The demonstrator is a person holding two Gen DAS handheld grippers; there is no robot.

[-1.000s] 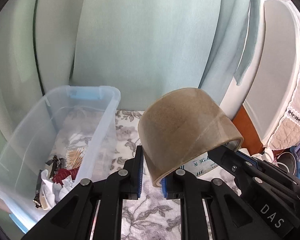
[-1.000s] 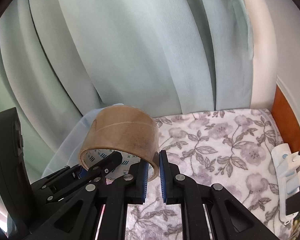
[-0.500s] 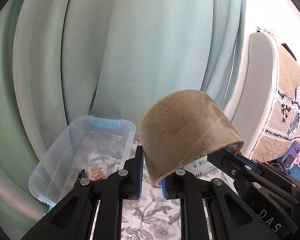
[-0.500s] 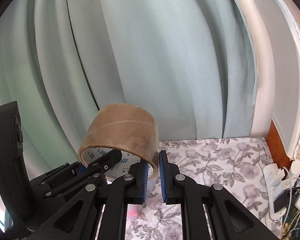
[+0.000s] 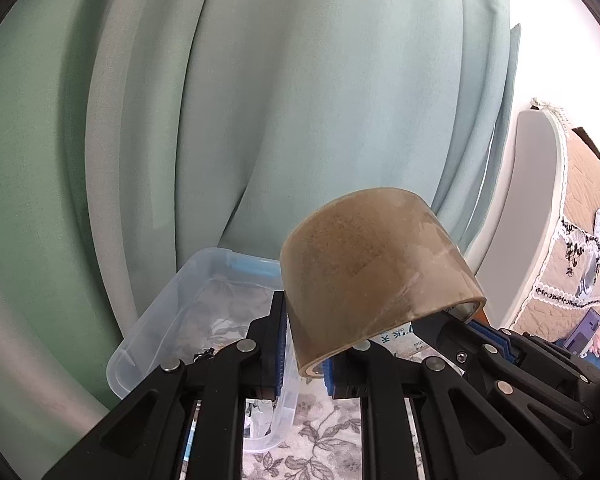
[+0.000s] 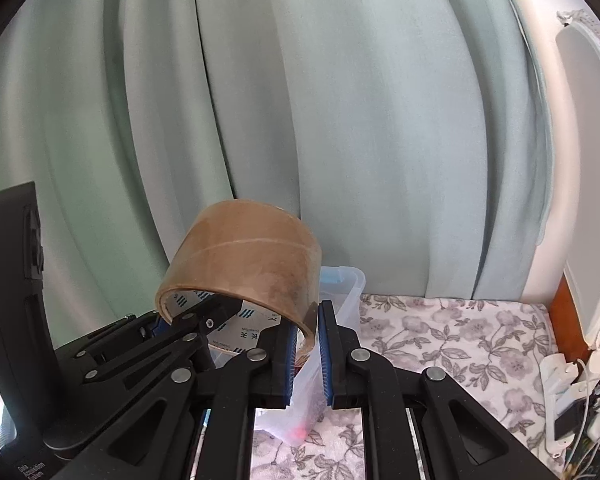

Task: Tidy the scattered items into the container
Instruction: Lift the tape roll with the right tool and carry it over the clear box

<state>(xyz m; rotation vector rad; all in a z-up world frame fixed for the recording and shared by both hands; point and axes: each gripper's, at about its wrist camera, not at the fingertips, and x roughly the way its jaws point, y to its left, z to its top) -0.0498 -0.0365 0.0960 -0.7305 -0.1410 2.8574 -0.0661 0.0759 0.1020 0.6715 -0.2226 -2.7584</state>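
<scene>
Both grippers pinch one roll of tape (image 5: 374, 280) by its wall, one on each side. The left gripper (image 5: 306, 354) has its jaws pressed onto the near-left edge of the ring, one pad outside and one inside. The right gripper (image 6: 309, 350) is clamped almost fully together on the thin wall at the roll's other edge. The tape hangs in the air between them, tilted, its open core facing down and toward the right gripper.

The bin (image 5: 180, 312) sits on the floral cloth (image 6: 440, 328) at the far left, against the curtain (image 5: 300, 100). It is clear plastic with a blue latch, and small items already lie in its bottom, though they are too hidden to name. In the left wrist view the bin lies below and left of the roll, not beneath it.

The step in hand looks like carrying the tape over the bin. To do it well, move both hands together at the same pace, so the roll neither twists nor slips out of the thin-wall pinch. Bring it left until it is squarely over the opening, clear of the near rim. Lower it inside before letting go, and open both grips together so it does not swing from one jaw and tip out.
</scene>
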